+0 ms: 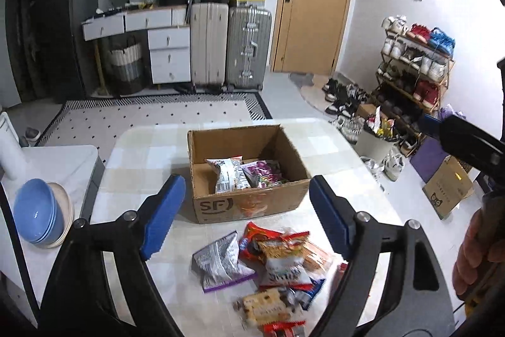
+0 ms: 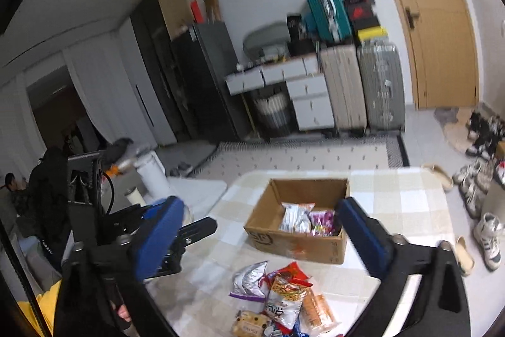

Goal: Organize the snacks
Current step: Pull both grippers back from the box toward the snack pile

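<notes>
While both pairs of my jaws stand wide apart with nothing between them, the trouble I can foresee starts right under me. My left jaws [image 1: 246, 217] gape above the heap of snack packets [image 1: 268, 270] on the bench [image 1: 145, 160], and my right jaws [image 2: 262, 239] gape over the same heap [image 2: 281, 302] from the other side. Neither touches a packet.

That heap is the nearest risk. Its packets overlap: a silver and purple bag [image 1: 221, 264] leans on a red one, and a noodle packet [image 1: 284, 261] lies across the middle. If I close on one edge I could drag a neighbour along or pinch two at once. Their film looks slick and crinkled, so a shallow bite might slip. Biscuits [image 1: 262, 305] at the near edge of the heap could crack under a hard squeeze.

With both pairs aimed at one small pile, my two tools could also knock each other; the right one's tip [image 1: 454, 135] already shows at the side of the left view.

Farther on sits the cardboard box [image 1: 252, 198], open, with a white packet [image 1: 227, 176] and a purple one [image 1: 262, 172] inside. It looks light, so a packet carried low could catch its near wall and shove it along the bench.

Beyond it the bench ends, with shoes [image 1: 391, 166] on the floor below; a packet tossed long would land there.
</notes>
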The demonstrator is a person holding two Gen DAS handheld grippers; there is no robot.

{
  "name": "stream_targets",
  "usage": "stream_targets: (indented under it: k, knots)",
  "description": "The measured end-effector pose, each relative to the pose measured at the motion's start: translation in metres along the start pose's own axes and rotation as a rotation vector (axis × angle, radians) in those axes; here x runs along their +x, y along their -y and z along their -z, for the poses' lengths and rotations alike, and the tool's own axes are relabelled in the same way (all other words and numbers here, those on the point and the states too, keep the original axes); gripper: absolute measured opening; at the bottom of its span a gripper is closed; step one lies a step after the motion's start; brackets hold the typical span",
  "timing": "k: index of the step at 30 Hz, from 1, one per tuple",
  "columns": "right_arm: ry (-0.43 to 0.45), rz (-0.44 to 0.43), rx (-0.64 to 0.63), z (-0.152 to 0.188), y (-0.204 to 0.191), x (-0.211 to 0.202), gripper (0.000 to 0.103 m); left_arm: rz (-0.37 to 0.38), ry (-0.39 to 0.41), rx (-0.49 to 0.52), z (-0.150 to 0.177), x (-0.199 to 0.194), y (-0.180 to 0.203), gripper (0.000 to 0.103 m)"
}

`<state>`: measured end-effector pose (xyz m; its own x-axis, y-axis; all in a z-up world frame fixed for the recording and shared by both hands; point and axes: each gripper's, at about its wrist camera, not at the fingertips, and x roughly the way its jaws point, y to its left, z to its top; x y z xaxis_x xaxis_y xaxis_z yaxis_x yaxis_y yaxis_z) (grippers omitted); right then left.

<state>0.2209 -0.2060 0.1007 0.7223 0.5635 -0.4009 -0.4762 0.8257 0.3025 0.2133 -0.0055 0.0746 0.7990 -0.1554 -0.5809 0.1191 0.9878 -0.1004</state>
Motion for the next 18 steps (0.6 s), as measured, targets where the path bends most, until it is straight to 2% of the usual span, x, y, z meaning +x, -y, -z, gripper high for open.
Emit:
stream_targets:
  k: [5, 7, 8, 9, 14, 16, 18]
  knots:
    - [0.107, 0.007, -0.098, 0.016, -0.028, -0.053, 0.102, -0.004, 0.068, -0.022, 0.01, -0.063, 0.003, 0.085]
    - [0.14, 0.005, -0.109, 0.026, -0.036, -0.07, 0.102, -0.009, 0.095, -0.023, 0.016, -0.087, 0.005, 0.089]
    - [0.153, -0.002, -0.114, 0.032, -0.04, -0.079, 0.102, -0.012, 0.109, -0.025, 0.02, -0.098, 0.006, 0.099]
    - [0.154, 0.002, -0.122, 0.036, -0.043, -0.083, 0.102, -0.021, 0.125, -0.03, 0.024, -0.11, 0.007, 0.102]
    - [0.21, 0.136, -0.182, 0.065, -0.062, -0.106, 0.102, -0.031, 0.175, -0.012, 0.046, -0.153, 0.013, 0.102]
    - [0.226, 0.155, -0.182, 0.079, -0.064, -0.11, 0.102, -0.043, 0.187, -0.014, 0.058, -0.165, 0.014, 0.102]
    - [0.213, 0.136, -0.165, 0.092, -0.063, -0.112, 0.102, -0.049, 0.186, -0.018, 0.07, -0.17, 0.012, 0.102]
